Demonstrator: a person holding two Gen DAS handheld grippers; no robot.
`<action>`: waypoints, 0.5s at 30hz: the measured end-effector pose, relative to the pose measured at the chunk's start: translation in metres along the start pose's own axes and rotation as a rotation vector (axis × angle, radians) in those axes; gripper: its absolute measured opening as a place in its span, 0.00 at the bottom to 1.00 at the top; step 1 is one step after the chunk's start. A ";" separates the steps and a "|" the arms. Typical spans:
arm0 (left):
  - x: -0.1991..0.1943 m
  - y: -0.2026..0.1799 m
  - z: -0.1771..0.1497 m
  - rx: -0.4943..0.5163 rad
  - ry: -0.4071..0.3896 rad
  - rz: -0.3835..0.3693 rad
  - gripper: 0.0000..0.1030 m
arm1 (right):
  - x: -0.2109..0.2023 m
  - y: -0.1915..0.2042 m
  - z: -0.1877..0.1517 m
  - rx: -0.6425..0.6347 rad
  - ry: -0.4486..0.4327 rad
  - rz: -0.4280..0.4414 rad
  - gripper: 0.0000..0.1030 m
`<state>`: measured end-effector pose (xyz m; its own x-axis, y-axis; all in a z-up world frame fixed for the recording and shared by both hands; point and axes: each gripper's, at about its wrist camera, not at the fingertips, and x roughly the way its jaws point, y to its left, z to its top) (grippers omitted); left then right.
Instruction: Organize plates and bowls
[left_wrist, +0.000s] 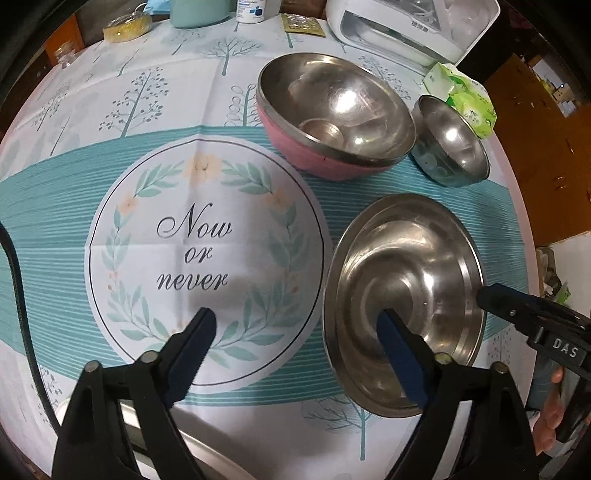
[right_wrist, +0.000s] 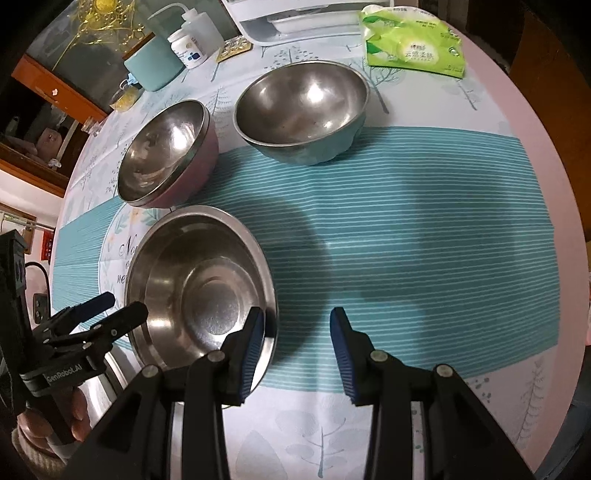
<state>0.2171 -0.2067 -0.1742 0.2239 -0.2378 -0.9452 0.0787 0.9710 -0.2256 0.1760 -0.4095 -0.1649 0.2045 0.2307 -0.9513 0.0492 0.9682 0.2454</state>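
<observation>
Plate — between both grippers | left gripper released | right gripper released — beside rim

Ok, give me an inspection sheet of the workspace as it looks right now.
Surface: round table, printed tablecloth.
Job's things: steel plate nearest; pink bowl and blue bowl behind, all upright, apart.
Clutter: tissue pack, white appliance, teal cup, pill bottle, yellow sponge.
Grippers: left tongs open at the plate's left rim; right tongs open at its right rim.
Cables: black cable at left edge.
Surroundings: wooden furniture.
</observation>
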 end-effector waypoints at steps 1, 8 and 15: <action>0.000 0.000 0.003 0.003 0.001 0.000 0.73 | 0.001 -0.001 0.001 0.000 0.005 0.002 0.36; 0.010 -0.002 0.012 0.013 0.080 -0.063 0.38 | 0.009 0.003 0.006 -0.008 0.031 0.039 0.18; 0.016 -0.007 0.008 0.022 0.116 -0.108 0.08 | 0.009 0.011 0.004 -0.037 0.037 0.042 0.08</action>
<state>0.2277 -0.2179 -0.1857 0.0997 -0.3357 -0.9367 0.1176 0.9388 -0.3239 0.1827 -0.3967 -0.1702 0.1696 0.2740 -0.9466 0.0051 0.9603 0.2789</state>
